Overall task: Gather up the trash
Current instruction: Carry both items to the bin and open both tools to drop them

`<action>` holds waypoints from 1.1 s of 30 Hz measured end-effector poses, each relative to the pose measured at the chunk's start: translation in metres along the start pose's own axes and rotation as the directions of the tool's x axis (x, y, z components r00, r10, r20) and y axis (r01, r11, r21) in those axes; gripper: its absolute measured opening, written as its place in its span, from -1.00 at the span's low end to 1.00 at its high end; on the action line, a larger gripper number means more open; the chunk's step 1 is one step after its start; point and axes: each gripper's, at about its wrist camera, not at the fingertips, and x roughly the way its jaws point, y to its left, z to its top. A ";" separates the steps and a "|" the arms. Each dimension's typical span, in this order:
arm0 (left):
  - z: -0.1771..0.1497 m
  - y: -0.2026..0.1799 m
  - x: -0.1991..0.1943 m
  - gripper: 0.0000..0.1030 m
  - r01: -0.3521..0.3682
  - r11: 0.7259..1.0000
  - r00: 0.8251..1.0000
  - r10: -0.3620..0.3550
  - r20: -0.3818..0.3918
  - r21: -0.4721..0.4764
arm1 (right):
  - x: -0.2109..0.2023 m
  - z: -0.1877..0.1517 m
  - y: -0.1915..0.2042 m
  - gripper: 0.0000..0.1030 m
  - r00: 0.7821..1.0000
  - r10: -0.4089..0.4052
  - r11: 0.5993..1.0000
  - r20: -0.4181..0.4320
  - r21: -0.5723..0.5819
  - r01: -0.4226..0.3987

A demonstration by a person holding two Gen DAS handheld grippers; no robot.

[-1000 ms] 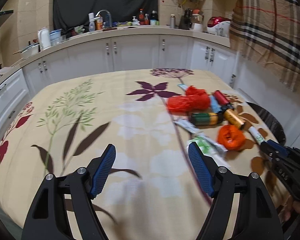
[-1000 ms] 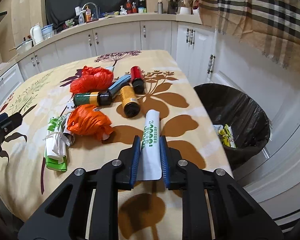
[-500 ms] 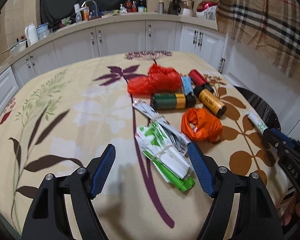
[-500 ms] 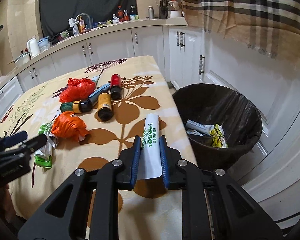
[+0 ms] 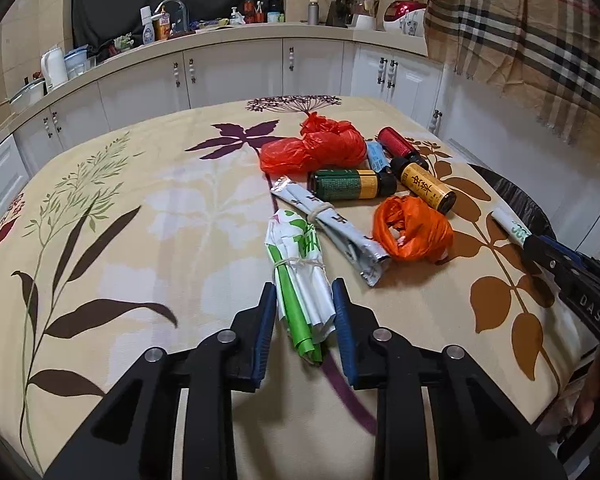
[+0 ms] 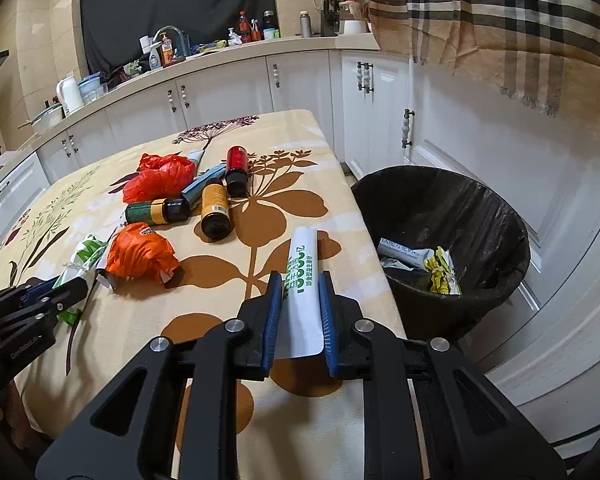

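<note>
1. Your left gripper (image 5: 305, 320) sits low over the near part of the table (image 5: 140, 240). Its jaws have just been closing and now stand narrow, blue pads against both sides of the green-and-white wrapper bundle (image 5: 300, 276), which is tied with string and lies on the cloth.
2. Just right of that bundle, touching it: a silver-grey tied packet (image 5: 332, 228), angled toward the near right.
3. Beyond them, toward the far right corner: a red plastic bag (image 5: 316, 148), a green-and-yellow bottle (image 5: 348, 185) lying on its side, a blue tube (image 5: 376, 156), a yellow bottle (image 5: 426, 189) and a red bottle (image 5: 400, 147), all clustered and mostly touching.
4. An orange plastic bag (image 5: 410, 234), crumpled, lies near the right edge, just beside the silver packet's end.
5. Your right gripper (image 6: 299, 320) is clamped on a white tube with green print (image 6: 303, 296); jaws nearly together, tube lifted above the table's near right edge, pointing away from you.
6. Right of the table, on the floor: a black-lined bin (image 6: 460, 208), open top, with a few wrappers (image 6: 420, 262) inside at the bottom.
</note>
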 end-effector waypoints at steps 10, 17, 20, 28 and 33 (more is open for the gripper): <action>0.008 0.013 -0.024 -0.46 -0.002 1.000 0.998 0.002 0.068 0.000 | -0.008 0.009 0.006 -0.65 0.999 -0.006 1.000 0.034 -0.002 0.006; 0.032 -0.001 -0.028 -0.46 0.046 0.999 0.992 -0.049 0.118 0.030 | -0.016 0.024 -0.004 -0.65 0.997 -0.028 1.000 0.075 0.010 0.028; 0.045 -0.016 -0.026 -0.46 0.078 0.995 0.986 -0.086 0.140 0.060 | -0.018 0.033 -0.015 -0.65 0.994 -0.056 0.998 0.097 0.021 0.055; 0.085 -0.068 -0.007 -0.46 0.170 0.976 0.966 -0.191 0.171 0.134 | -0.018 0.062 -0.053 -0.65 0.977 -0.155 0.987 0.150 0.061 0.147; 0.107 -0.100 0.010 -0.46 0.201 0.962 0.955 -0.234 0.180 0.183 | -0.007 0.076 -0.076 -0.65 0.968 -0.201 0.978 0.151 0.090 0.189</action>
